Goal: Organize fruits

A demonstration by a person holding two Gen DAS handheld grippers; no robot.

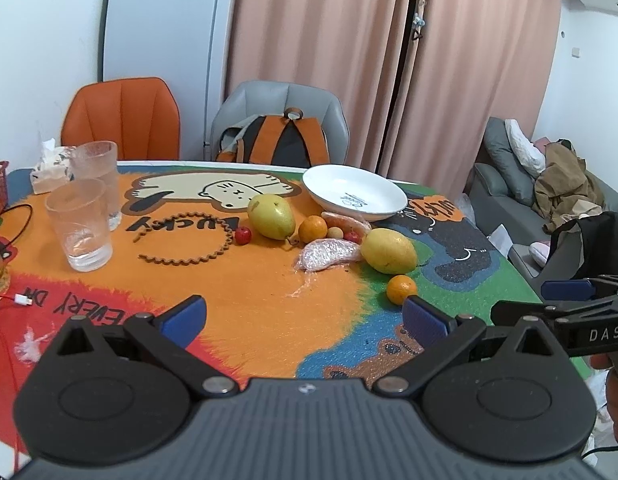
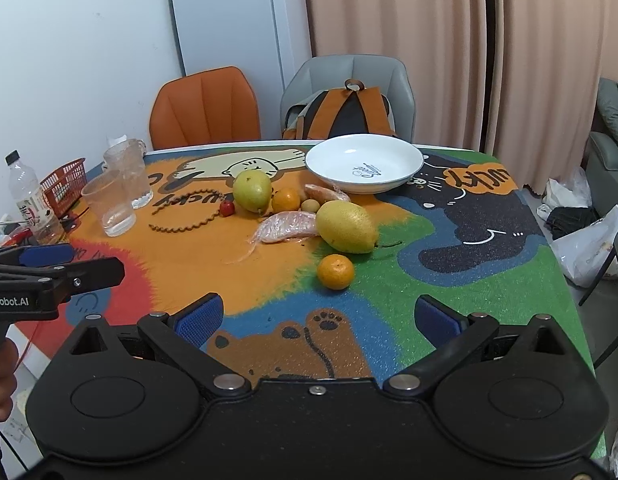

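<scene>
Fruit lies loose on the colourful table mat: a green-yellow pear (image 1: 271,216) (image 2: 252,191), a yellow lemon (image 1: 389,251) (image 2: 346,227), a near mandarin (image 1: 401,289) (image 2: 335,271), a far mandarin (image 1: 312,229) (image 2: 285,200), two plastic-wrapped pinkish pieces (image 1: 329,254) (image 2: 287,227), and small red fruits (image 1: 243,235) (image 2: 227,208). An empty white plate (image 1: 354,192) (image 2: 364,169) stands behind them. My left gripper (image 1: 305,316) hovers open over the mat, short of the fruit. My right gripper (image 2: 319,316) is open too, just before the near mandarin. Each gripper shows at the edge of the other's view.
Two clear glasses (image 1: 81,224) (image 2: 109,208) stand at the left with a red basket (image 2: 65,186), a plastic bottle (image 2: 29,196) and cables. A wooden toothed ring (image 1: 189,236) lies mid-mat. Orange and grey chairs with a backpack (image 1: 275,140) sit behind; a sofa (image 1: 509,184) is right.
</scene>
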